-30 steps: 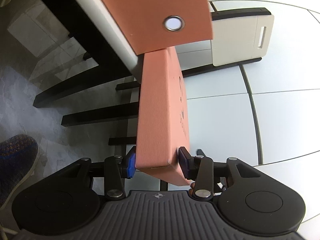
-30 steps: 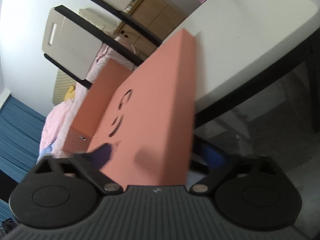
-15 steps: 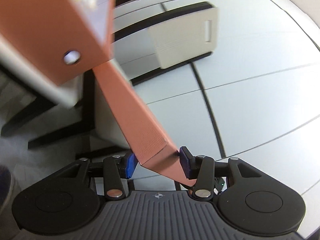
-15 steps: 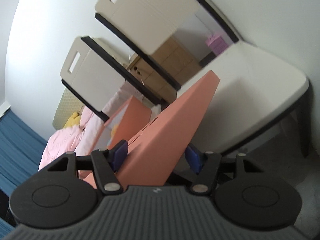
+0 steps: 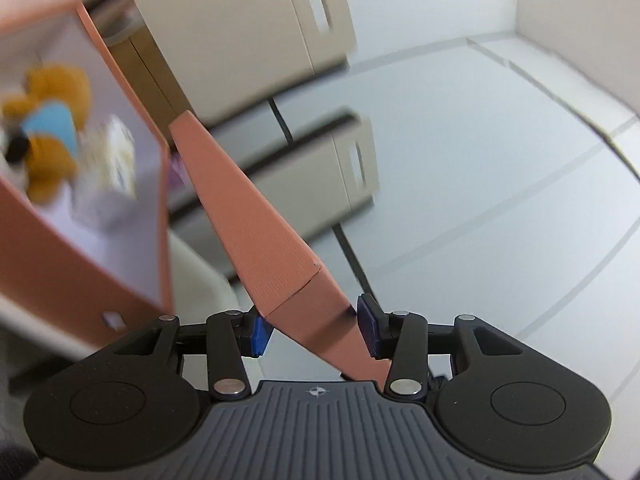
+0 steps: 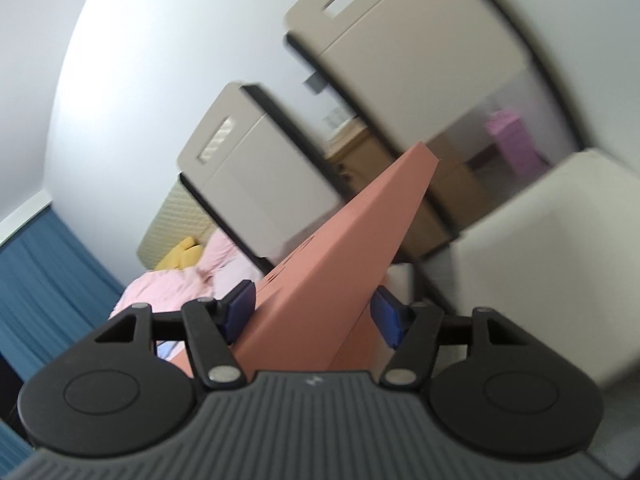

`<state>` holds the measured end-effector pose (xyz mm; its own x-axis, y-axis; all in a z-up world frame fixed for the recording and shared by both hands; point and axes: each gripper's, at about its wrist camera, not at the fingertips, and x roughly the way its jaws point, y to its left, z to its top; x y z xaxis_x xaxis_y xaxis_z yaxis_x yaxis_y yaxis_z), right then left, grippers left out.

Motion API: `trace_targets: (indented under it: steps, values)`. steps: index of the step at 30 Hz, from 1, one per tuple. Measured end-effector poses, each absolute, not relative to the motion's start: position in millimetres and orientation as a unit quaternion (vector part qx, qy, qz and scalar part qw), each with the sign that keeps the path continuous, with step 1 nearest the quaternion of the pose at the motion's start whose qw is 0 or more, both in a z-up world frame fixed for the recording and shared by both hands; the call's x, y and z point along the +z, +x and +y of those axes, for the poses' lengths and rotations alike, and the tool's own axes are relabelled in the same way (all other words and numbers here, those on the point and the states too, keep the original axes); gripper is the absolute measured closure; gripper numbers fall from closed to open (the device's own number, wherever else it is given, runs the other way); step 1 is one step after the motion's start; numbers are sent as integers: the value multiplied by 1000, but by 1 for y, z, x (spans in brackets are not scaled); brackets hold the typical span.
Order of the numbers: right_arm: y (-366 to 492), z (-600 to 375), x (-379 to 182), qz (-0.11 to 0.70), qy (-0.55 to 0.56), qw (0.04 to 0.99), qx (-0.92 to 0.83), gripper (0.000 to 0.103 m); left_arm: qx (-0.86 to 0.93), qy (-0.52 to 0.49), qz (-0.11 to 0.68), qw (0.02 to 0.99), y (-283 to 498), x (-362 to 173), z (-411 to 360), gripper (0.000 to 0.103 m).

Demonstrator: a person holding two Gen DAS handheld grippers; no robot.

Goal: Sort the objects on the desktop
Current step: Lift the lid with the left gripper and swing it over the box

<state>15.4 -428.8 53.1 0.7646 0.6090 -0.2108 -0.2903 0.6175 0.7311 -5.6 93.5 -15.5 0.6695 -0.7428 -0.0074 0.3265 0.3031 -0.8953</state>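
Salmon-pink box lid [image 5: 256,216] — cardboard, ribbed surface, held in the air between the two grippers, tilted with one end rising away from the cameras.
Left gripper [image 5: 316,330] — blue pads pressed on either side of the lid's near corner, clamped on it.
Right gripper [image 6: 316,314] — blue pads against both sides of the lid [image 6: 348,264] at its other end, likewise clamped; cut-out slots show on the lid's face beside the left pad.
Salmon-pink box [image 5: 80,248] — open, pale inside, upper left of the left wrist view, just beside the lid, blurred.
Plush toy [image 5: 48,128] — orange-brown with a light blue patch, inside the box, beside a white item too blurred to name.
Beige chairs [image 5: 256,36] — two, slotted backrests, black frames, beyond the lid.
Bed [image 6: 176,280] — pink bedding with a yellow cushion, left of the right wrist view; blue curtain [image 6: 44,280] beside it.
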Motion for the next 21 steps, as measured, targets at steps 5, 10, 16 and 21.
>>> trace_targets:
  steps: [5,10,16,21]
  values:
    - [88,-362,32,237,366,846,307,39,-265,-488,176,812,10,-15,142,55]
    - [148,-311,-1,238,377,831,334,39,-188,-498,171,829,27,-19,176,54]
    - [183,-280,-41,252,386,818,344,39,-146,-500,189,832,42,-36,196,53]
    - [184,-282,-63,261,399,815,329,40,-130,-467,195,853,31,-44,188,47]
